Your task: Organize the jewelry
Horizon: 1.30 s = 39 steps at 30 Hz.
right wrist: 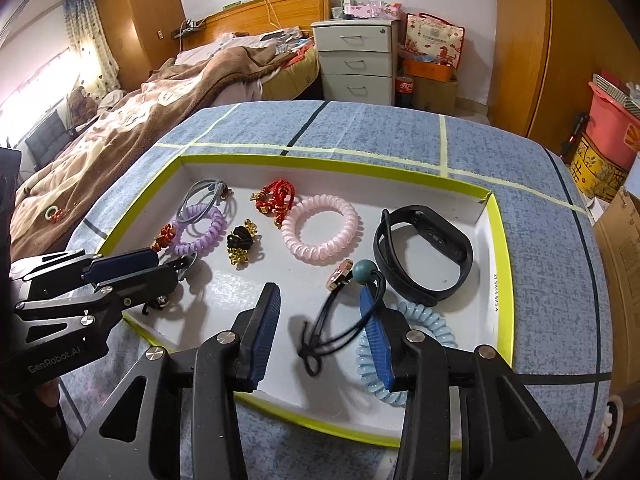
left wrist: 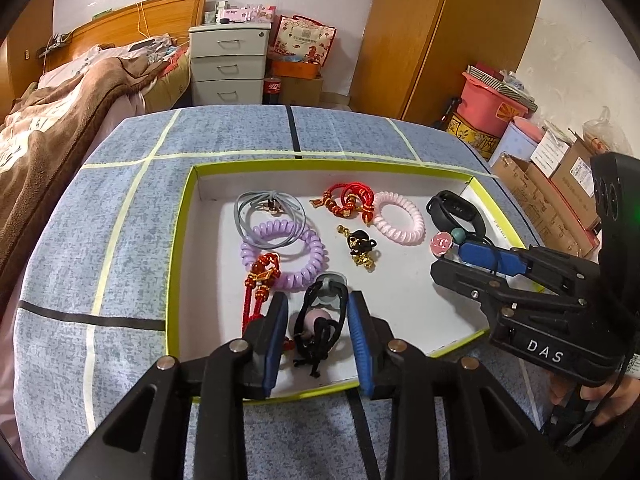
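A white tray with a yellow-green rim (left wrist: 180, 216) (right wrist: 498, 240) lies on the blue cloth and holds several pieces of jewelry. My left gripper (left wrist: 318, 312) is open, its fingers on either side of a black hair tie with a pink bead (left wrist: 316, 326). My right gripper (right wrist: 320, 312) is open over a black cord hair tie with a teal bead (right wrist: 362, 272); a light blue coil tie (right wrist: 424, 320) lies under its right finger. A black wristband (right wrist: 424, 248), a pink coil (right wrist: 320, 232), a purple coil (left wrist: 286, 252) and red knot charms (left wrist: 348, 200) lie farther in.
A bed with a brown blanket (right wrist: 140, 120) stands left of the table. A white drawer unit (left wrist: 228, 64), a wooden wardrobe (left wrist: 440, 32) and boxes (left wrist: 540, 184) stand behind and to the right. The table edge curves close beyond the tray.
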Each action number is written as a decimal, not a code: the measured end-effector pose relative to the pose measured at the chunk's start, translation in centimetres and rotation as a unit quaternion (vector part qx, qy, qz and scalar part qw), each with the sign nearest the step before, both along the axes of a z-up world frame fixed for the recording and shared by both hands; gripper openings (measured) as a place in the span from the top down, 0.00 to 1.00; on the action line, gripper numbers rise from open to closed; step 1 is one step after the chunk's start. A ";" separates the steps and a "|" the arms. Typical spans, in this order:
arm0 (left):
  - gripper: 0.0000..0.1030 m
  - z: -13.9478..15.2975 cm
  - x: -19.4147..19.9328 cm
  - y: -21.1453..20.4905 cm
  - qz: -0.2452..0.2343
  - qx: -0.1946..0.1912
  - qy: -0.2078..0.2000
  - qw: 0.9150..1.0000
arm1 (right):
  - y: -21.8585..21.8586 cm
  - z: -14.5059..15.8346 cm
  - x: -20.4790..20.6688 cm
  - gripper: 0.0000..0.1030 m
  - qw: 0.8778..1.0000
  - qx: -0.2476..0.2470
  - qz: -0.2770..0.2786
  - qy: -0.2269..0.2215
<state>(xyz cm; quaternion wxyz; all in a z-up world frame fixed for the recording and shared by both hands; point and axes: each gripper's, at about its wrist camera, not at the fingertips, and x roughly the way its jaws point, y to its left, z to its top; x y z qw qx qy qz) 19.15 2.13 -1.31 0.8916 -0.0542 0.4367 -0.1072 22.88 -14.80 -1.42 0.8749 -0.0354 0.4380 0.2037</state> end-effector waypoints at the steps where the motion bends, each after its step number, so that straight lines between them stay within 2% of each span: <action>1: 0.69 0.0 0.0 0.1 -0.001 0.000 -0.001 1.000 | 0.0 0.0 0.0 0.59 1.000 0.000 0.000 0.000; 15: 0.54 1.2 -1.1 0.2 0.017 0.003 -0.015 1.000 | -0.6 1.1 -1.3 0.59 1.000 0.014 -0.008 -0.012; 20: 0.43 1.8 -2.2 0.4 0.038 0.010 -0.026 0.999 | -0.9 2.1 -2.7 0.58 0.999 0.018 -0.023 -0.029; 25: 0.43 1.8 -3.5 0.8 0.066 0.019 -0.028 0.997 | -1.1 2.9 -4.9 0.58 0.998 0.015 -0.043 -0.052; 29: 0.43 2.0 -4.9 0.6 0.088 0.046 -0.042 0.994 | -0.9 3.3 -6.7 0.57 0.996 0.020 -0.049 -0.065; 33: 0.43 2.3 -6.1 0.8 0.097 0.042 -0.052 0.993 | -0.6 3.5 -8.5 0.56 0.995 0.021 -0.060 -0.075; 37: 0.43 2.6 -7.4 0.4 0.105 0.072 -0.068 0.990 | -0.4 3.7 -9.9 0.56 0.994 0.023 -0.066 -0.084; 39: 0.43 2.6 -7.7 0.3 0.104 0.075 -0.067 0.989 | -0.4 3.8 -10.5 0.56 0.993 0.026 -0.068 -0.088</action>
